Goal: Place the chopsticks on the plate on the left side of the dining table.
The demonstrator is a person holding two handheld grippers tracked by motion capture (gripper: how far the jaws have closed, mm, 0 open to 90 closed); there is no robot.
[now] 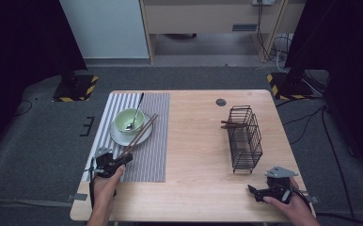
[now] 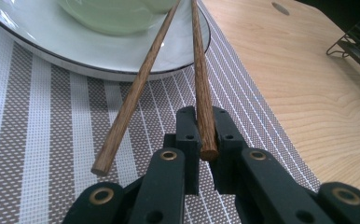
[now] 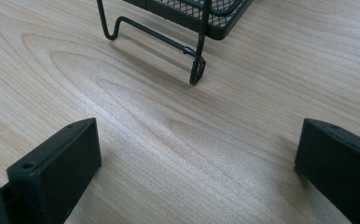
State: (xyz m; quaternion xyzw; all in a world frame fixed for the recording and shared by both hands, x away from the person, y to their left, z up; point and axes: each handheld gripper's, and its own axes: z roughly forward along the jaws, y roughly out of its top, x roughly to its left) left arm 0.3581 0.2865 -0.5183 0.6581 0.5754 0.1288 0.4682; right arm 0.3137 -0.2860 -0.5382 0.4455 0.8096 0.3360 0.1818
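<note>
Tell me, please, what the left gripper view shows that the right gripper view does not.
Left gripper view alone: the left tool shut on one chopstick, a second chopstick loose beside it, both leaning on the plate that carries the green bowl, over the striped placemat.
Right gripper view alone: the right tool open, nothing between its jaws, and the wire feet of the basket's base.
Both: the wooden table and part of the black wire basket.

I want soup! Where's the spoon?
The spoon stands in the green bowl on the plate, on the striped mat at the table's left in the high view.
</note>
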